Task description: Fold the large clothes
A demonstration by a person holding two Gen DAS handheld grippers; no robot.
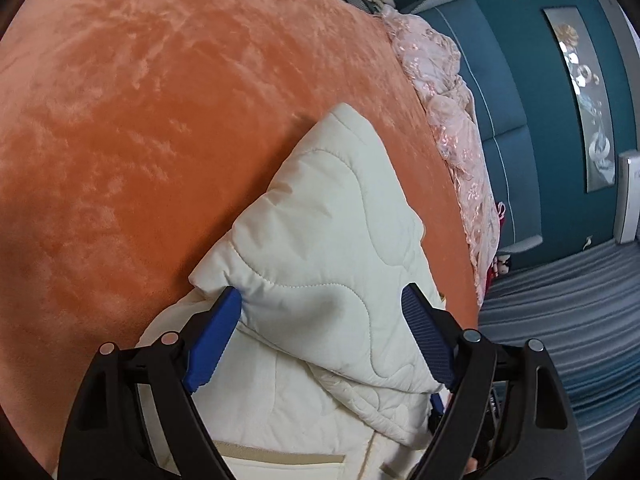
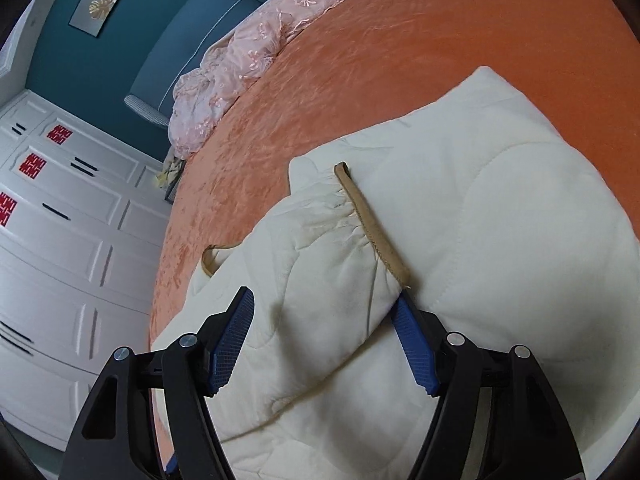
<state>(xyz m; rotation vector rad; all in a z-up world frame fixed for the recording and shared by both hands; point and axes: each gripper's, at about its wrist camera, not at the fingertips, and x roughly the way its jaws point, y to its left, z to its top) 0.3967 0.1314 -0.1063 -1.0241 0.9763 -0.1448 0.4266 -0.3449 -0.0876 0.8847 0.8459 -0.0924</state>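
Two claws hang over the bed (image 1: pixel 120 120), and little stands in our way: only a crumpled pink lace cloth (image 1: pixel 452 120) lies along the far edge of the bed, well apart from our work. Beyond it we see a teal wall (image 1: pixel 532 60) with a long framed picture (image 1: pixel 584 100), and in the right view a white wardrobe (image 2: pixel 72 220) with red paper marks on its doors. The bed has an orange velvet cover.

On this cover lies the cream quilted jacket (image 1: pixel 320 220), partly folded, with wavy stitching and a tan trim (image 2: pixel 372 228) at the sleeve cuff. Our left claw (image 1: pixel 320 304) stands wide open, with a folded part of the jacket between its blue pads; it grips nothing. Our right claw (image 2: pixel 324 308) is also open, around the sleeve near the cuff, without pressing it.
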